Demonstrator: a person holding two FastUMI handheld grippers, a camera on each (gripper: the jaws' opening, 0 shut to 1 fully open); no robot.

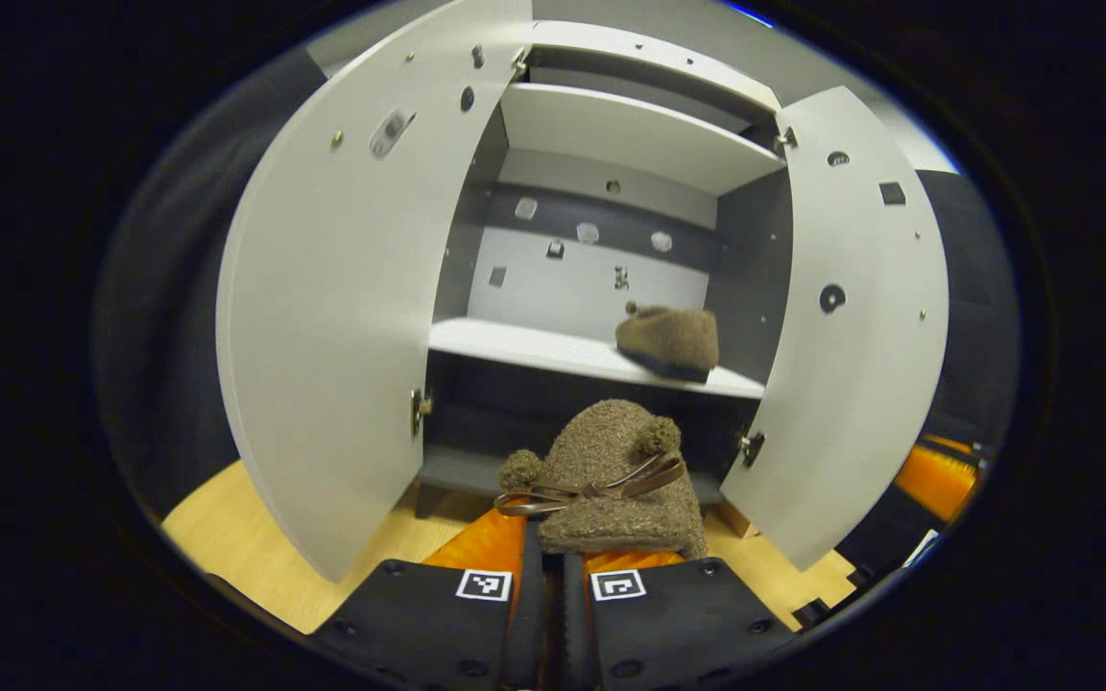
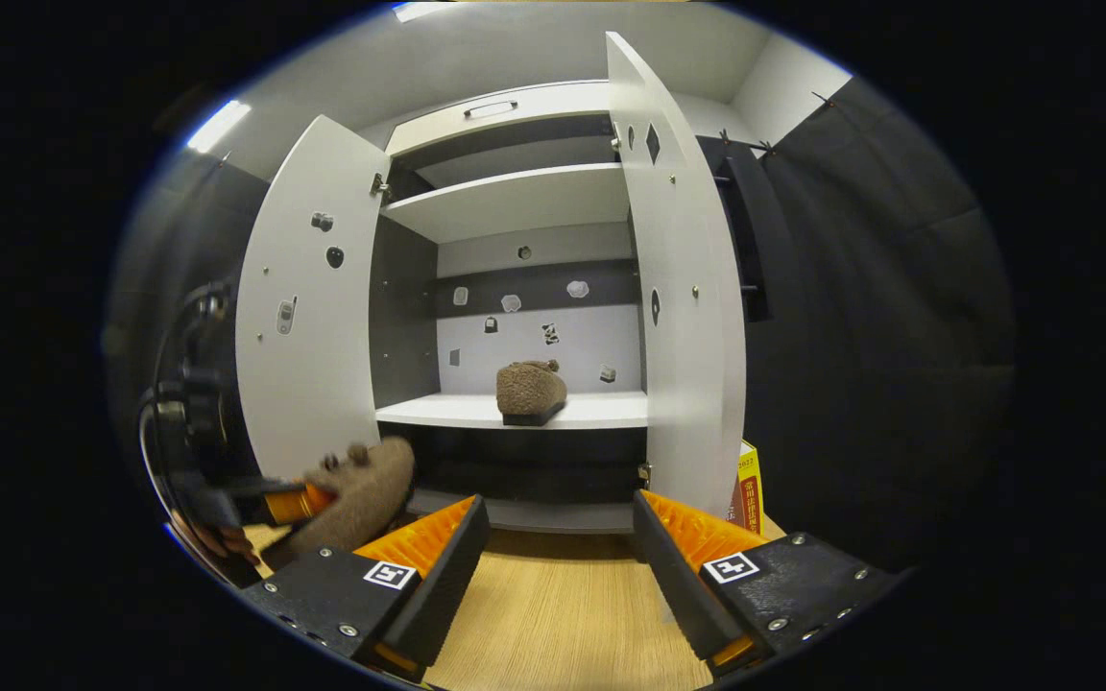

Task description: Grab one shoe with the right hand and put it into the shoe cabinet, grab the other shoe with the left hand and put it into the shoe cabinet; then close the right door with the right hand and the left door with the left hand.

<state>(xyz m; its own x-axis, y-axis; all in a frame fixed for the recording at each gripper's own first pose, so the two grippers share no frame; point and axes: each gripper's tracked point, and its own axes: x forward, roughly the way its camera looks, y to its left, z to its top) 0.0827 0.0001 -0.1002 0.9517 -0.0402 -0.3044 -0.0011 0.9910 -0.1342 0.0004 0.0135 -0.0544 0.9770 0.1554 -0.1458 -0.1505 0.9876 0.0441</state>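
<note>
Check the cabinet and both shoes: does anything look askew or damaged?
Nothing stands out. One fuzzy brown slipper sits flat on the white cabinet's middle shelf; the other fuzzy brown slipper is gripped in the left gripper, both doors open.

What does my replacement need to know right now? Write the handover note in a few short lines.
Left claw: shut on the second slipper, held in front of the open cabinet.
Right claw: open, holding nothing, low over the wooden floor.
First slipper: already on the cabinet's middle shelf, toward its right side.
Left door and right door: both wide open.
Done: one slipper stowed.
Left: put the held slipper into the cabinet, then close the right door with the right claw and the left door with the left claw.
</note>
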